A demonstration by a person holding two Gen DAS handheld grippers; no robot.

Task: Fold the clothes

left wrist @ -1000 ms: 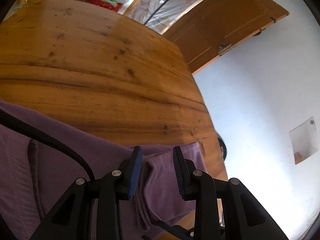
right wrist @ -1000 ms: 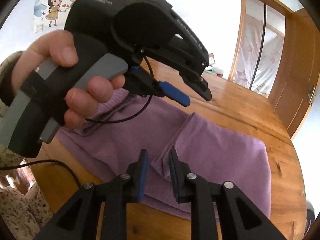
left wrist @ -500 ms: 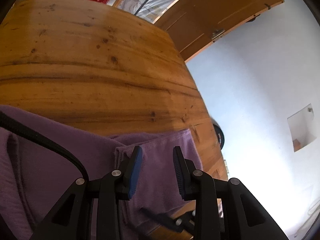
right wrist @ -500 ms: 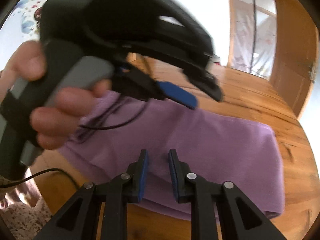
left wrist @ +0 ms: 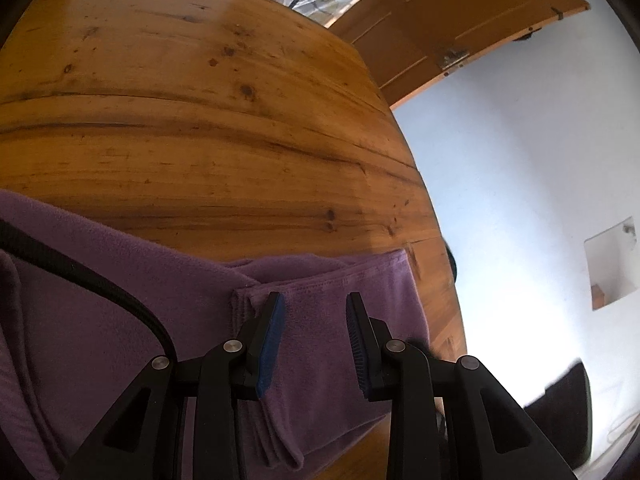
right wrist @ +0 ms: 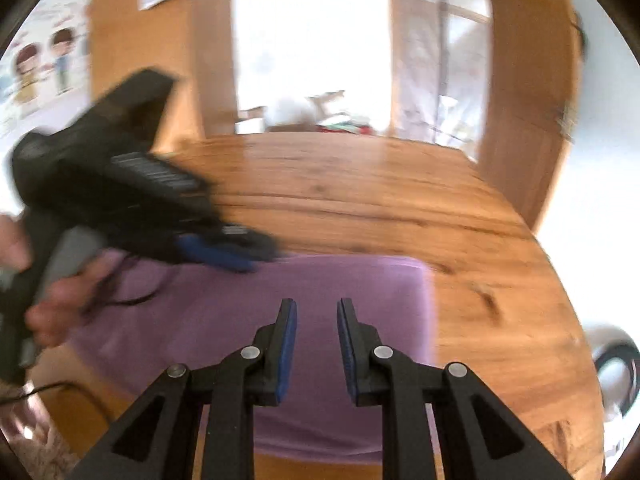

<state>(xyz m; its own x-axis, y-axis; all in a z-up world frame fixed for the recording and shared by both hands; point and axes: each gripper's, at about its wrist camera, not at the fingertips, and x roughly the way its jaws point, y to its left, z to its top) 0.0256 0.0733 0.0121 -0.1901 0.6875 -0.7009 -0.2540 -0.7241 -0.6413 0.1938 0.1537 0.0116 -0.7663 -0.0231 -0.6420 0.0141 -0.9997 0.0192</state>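
Purple cloth [right wrist: 304, 300] lies flat on the wooden tabletop [right wrist: 360, 200], at its near side. It is one piece of clothing, folded into layers. In the left wrist view you can see the stacked edges of the fold near the left finger, and one corner reaches close to the right edge of the tabletop.

Two hand-held grippers are in the pictures. The left hand-held gripper [left wrist: 316, 344] hangs just over the folded end of the cloth. Its two blue pads stand apart and nothing is pinched between them, so it is released. A black cable [left wrist: 100, 280] runs across the cloth on the left.

The right hand-held gripper [right wrist: 316, 344] is over the near middle of the cloth. Its two pads also have a gap, with only flat cloth showing below, so it is released too.

In the right wrist view, one hand [right wrist: 52, 296] holds the left hand-held gripper on the left side; that part is blurry.

One wooden door [left wrist: 460, 28] stands open far behind the tabletop.
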